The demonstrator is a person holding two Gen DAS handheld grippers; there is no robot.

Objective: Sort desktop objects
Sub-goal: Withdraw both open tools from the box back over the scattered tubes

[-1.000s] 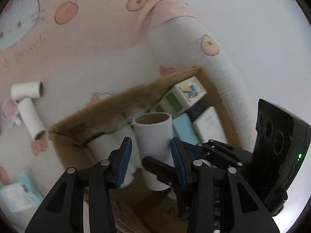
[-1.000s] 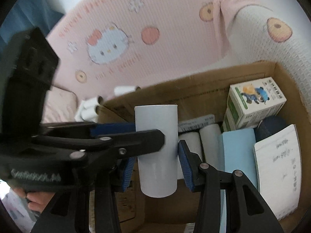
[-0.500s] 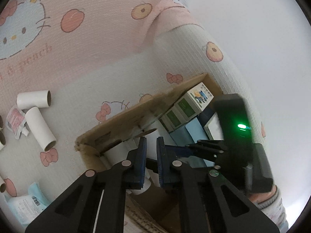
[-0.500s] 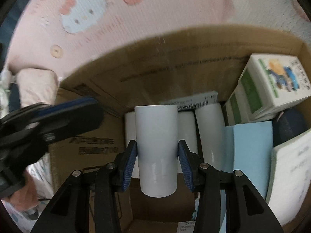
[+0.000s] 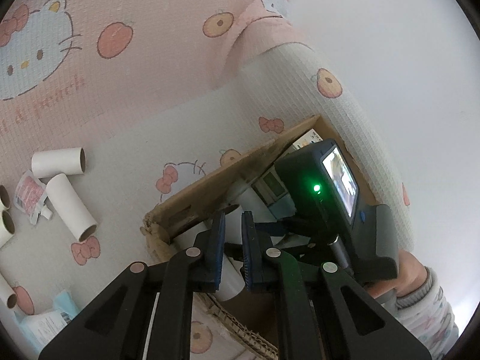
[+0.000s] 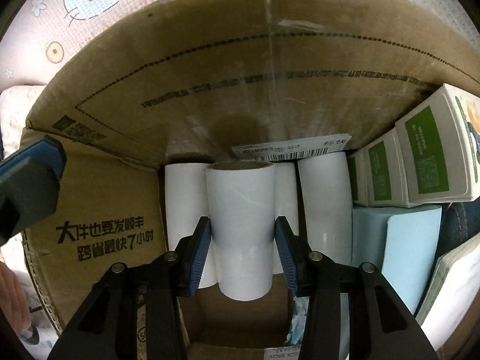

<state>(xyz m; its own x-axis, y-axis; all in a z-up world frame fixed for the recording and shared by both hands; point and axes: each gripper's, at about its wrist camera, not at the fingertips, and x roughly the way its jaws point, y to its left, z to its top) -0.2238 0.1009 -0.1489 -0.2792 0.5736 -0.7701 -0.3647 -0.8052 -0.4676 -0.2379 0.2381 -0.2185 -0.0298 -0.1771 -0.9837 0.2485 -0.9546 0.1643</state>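
On the cardboard box (image 6: 99,210) flap, "大件也要发顺丰" and "跨省最快7小时" were printed in black; on a white shipping label (image 6: 292,148) inside, "标快" was read above a barcode. On the pink blanket (image 5: 90,69), "peach" was made out faintly.

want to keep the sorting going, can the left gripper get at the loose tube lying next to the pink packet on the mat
Probably yes. The left gripper is shut and empty, and the loose tube lies out on the mat beside the pink packet, with nothing over it. The jaws must open first.

Left fingers (image 5: 217,249) nearly together, right fingers (image 6: 199,250) clamped.
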